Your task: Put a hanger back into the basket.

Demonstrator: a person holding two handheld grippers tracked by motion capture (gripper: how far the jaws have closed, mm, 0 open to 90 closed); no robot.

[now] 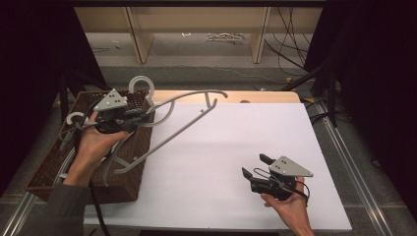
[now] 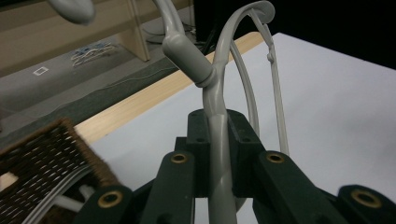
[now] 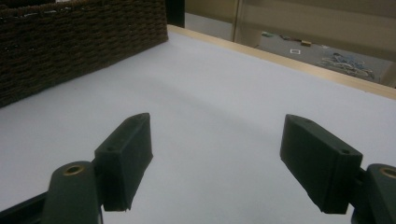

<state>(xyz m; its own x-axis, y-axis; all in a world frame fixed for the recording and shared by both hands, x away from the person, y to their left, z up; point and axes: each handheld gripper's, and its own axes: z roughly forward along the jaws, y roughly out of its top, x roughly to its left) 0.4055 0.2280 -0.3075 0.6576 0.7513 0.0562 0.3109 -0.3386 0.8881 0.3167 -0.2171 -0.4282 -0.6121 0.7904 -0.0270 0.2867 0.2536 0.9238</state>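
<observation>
Grey plastic hanger (image 1: 169, 130) is clamped in the left gripper (image 1: 140, 117): jaws pinched tight on the hanger's arm just below the neck, clearest in the left gripper view, where the grey bar (image 2: 218, 154) runs straight up between the two black pads.

Near side first. Right hand (image 1: 290, 206) sits at the near right of the white table (image 1: 236, 162), palm under the tool, forearm coming in from the bottom edge. Right gripper (image 1: 254, 166) points up-left across the table, roughly level, above the surface. Its jaws stand wide apart with nothing between them; the right gripper view has bare white tabletop in the gap.

Left hand (image 1: 93, 142) is further back, over the wicker basket (image 1: 49, 167), wrist bent so the tool points right toward the table. Left forearm in a grey sleeve (image 1: 61, 209) enters at the bottom left.

Held hanger is tilted and off the surface: hook (image 1: 141, 88) up above the basket's far corner, one shoulder end low over the basket's near right edge, the other reaching out over the table's far side near the wooden edge strip (image 1: 265, 96).

Counts: two grippers, two hands, one basket, one hanger in the grip. More grey hanger parts lie in the basket (image 1: 74, 119); at least one more, exact number can't be told.

Far beyond the table: floor, wooden furniture legs (image 1: 137, 34), cables (image 1: 290, 39).
</observation>
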